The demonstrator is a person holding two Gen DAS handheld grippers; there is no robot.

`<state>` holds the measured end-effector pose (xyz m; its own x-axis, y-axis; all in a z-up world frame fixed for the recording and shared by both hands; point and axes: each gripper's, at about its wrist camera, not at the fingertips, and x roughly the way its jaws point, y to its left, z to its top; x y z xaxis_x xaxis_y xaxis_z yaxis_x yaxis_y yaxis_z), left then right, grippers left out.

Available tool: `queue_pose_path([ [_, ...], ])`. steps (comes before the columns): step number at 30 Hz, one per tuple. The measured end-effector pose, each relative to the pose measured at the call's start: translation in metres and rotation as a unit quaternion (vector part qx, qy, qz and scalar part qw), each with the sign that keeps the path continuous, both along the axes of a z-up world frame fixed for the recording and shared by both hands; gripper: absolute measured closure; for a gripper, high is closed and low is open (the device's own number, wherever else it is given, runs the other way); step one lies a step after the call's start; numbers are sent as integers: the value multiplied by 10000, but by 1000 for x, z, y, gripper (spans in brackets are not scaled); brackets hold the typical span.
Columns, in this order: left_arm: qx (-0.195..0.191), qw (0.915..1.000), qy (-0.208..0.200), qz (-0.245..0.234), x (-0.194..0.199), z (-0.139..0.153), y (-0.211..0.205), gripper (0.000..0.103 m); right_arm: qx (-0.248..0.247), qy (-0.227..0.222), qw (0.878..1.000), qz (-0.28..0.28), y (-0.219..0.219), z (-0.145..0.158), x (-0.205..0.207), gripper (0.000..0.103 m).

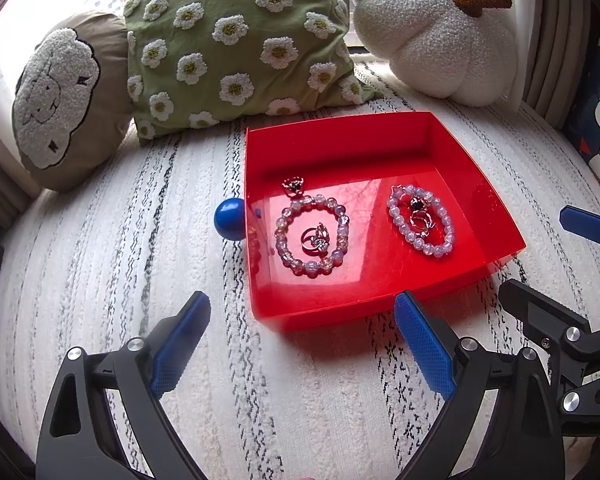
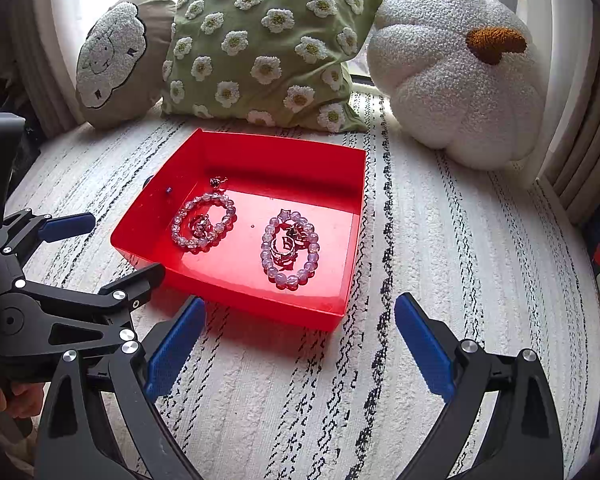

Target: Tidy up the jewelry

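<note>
Both claws released, hovering before red tray [image 1: 480,196].
Left claw [image 1: 302,312], right claw [image 2: 300,312] empty; two bead bracelets [image 1: 312,236] [image 1: 420,220] inside tray.

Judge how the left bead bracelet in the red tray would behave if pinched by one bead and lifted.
The bracelet is separate round beads on a string, so it would probably droop. The beads look glossy and may slip. A ring lies inside its loop and would likely stay in the tray.

Bright window backlight, sharp, fisheye-warped edges
</note>
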<state>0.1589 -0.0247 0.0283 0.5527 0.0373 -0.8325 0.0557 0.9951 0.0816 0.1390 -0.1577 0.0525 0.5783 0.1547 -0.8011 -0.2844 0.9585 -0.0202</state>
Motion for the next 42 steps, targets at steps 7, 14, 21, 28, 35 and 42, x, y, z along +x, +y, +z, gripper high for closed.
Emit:
queue_pose_path([
  [7,5,10000,30,-13,0,-1,-1,14,-1,8,10000,4,0,0,0,10],
  [14,11,10000,51,-5,1,-2,-1,14,12,16,10000,19,1,0,0,10],
  [21,-5,10000,70,-6,2,-3,-1,14,13,17,10000,21,1,0,0,10],
  [28,-4,10000,72,-7,2,-3,-1,14,9,8,10000,22,1,0,0,10],
  [35,-8,10000,83,-14,2,-3,0,14,32,21,10000,28,1,-1,0,10],
  [42,3,10000,81,-15,3,-3,0,14,37,20,10000,42,2,-1,-1,10],
])
